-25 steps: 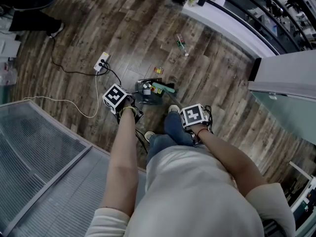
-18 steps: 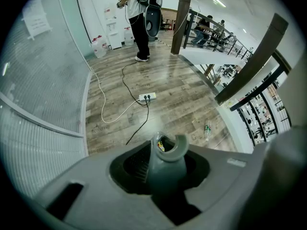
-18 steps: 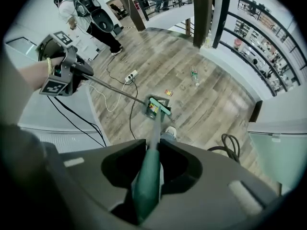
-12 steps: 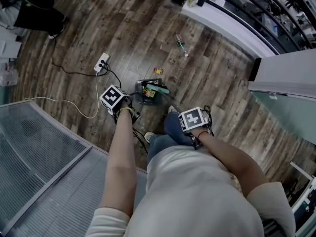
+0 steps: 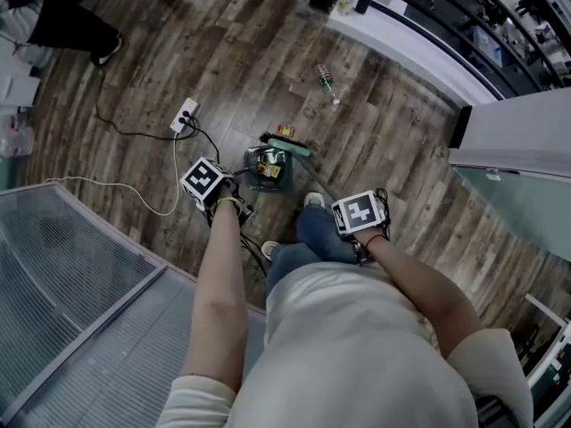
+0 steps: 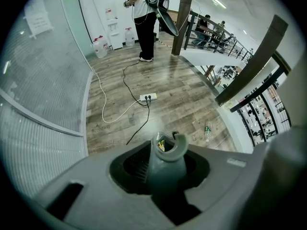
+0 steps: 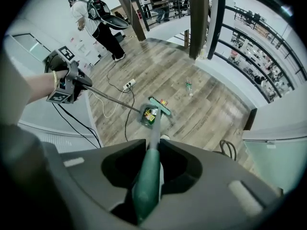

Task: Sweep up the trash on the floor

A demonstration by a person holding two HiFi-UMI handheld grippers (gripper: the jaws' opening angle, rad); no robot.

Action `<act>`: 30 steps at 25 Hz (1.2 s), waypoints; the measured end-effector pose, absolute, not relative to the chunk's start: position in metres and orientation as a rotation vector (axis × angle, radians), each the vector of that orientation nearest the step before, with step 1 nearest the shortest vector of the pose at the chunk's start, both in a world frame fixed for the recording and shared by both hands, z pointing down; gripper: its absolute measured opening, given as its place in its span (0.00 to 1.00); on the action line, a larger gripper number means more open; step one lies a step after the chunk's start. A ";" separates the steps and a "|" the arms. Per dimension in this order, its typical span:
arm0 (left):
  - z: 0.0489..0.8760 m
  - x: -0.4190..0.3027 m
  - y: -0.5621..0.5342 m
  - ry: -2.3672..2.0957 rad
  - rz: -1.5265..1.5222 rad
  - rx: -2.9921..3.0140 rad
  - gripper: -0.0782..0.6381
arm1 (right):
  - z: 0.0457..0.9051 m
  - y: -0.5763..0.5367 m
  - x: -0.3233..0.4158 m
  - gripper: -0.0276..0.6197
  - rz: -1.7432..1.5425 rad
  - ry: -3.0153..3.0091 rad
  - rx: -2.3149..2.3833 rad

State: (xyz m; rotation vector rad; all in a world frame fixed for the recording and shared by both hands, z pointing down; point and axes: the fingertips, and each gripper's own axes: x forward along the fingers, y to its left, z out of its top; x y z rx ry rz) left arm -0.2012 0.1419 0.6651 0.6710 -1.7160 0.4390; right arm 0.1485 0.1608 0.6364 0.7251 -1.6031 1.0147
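Wood-plank floor (image 5: 384,132) fills the scene. The left gripper (image 6: 165,174) has its jaws closed tight on the grey dustpan handle (image 6: 166,159), whose hooked end rises straight ahead. The right gripper (image 7: 148,174) is clamped the same way round the green grip of the broom handle (image 7: 147,188).

Looking past its jaws, the right gripper view lays out the whole chain: the pale shaft runs down to the teal broom head (image 7: 159,106), which sits against the dustpan (image 7: 142,120), and the pan holds bright wrappers (image 7: 149,114). The left gripper view hides nearly all of that behind its handle; only a scrap of yellow wrapper peeks past the hook.

One small wrapper (image 5: 285,129) lies just beyond the broom head, and a plastic bottle (image 5: 327,80) lies well apart, farther out. A white power strip (image 5: 185,114) and its cable lie to the left, near a glass panel (image 5: 62,283). A railing (image 5: 464,25) borders the far right.
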 end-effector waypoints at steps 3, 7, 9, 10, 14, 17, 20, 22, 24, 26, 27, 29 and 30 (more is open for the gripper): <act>0.663 -0.201 0.146 -1.726 0.413 0.635 0.24 | 0.635 0.147 0.150 0.19 1.017 -1.623 0.756; 0.662 -0.205 0.148 -1.727 0.404 0.622 0.24 | 0.635 0.131 0.164 0.19 0.996 -1.598 0.808; 0.662 -0.207 0.151 -1.724 0.389 0.608 0.24 | 0.633 0.123 0.169 0.19 0.985 -1.594 0.827; 0.661 -0.209 0.152 -1.722 0.386 0.606 0.24 | 0.632 0.120 0.171 0.19 0.983 -1.596 0.833; 0.659 -0.214 0.159 -1.717 0.372 0.605 0.24 | 0.631 0.106 0.174 0.19 0.977 -1.604 0.844; 0.659 -0.219 0.170 -1.728 0.310 0.551 0.24 | 0.627 0.095 0.174 0.19 0.985 -1.613 0.849; 0.660 -0.225 0.182 -1.738 0.239 0.494 0.24 | 0.630 0.088 0.174 0.19 0.972 -1.624 0.846; 0.660 -0.230 0.189 -1.740 0.201 0.467 0.24 | 0.630 0.084 0.171 0.19 0.947 -1.637 0.841; 0.660 -0.235 0.191 -1.738 0.176 0.451 0.24 | 0.630 0.080 0.167 0.19 0.922 -1.644 0.836; 0.658 -0.240 0.190 -1.744 0.168 0.444 0.24 | 0.630 0.077 0.163 0.19 0.911 -1.643 0.832; 0.656 -0.243 0.188 -1.751 0.170 0.445 0.24 | 0.630 0.075 0.160 0.19 0.912 -1.640 0.832; 0.653 -0.250 0.183 -1.768 0.178 0.454 0.24 | 0.630 0.073 0.156 0.19 0.917 -1.634 0.836; 0.651 -0.255 0.180 -1.776 0.180 0.461 0.24 | 0.630 0.073 0.153 0.19 0.920 -1.630 0.838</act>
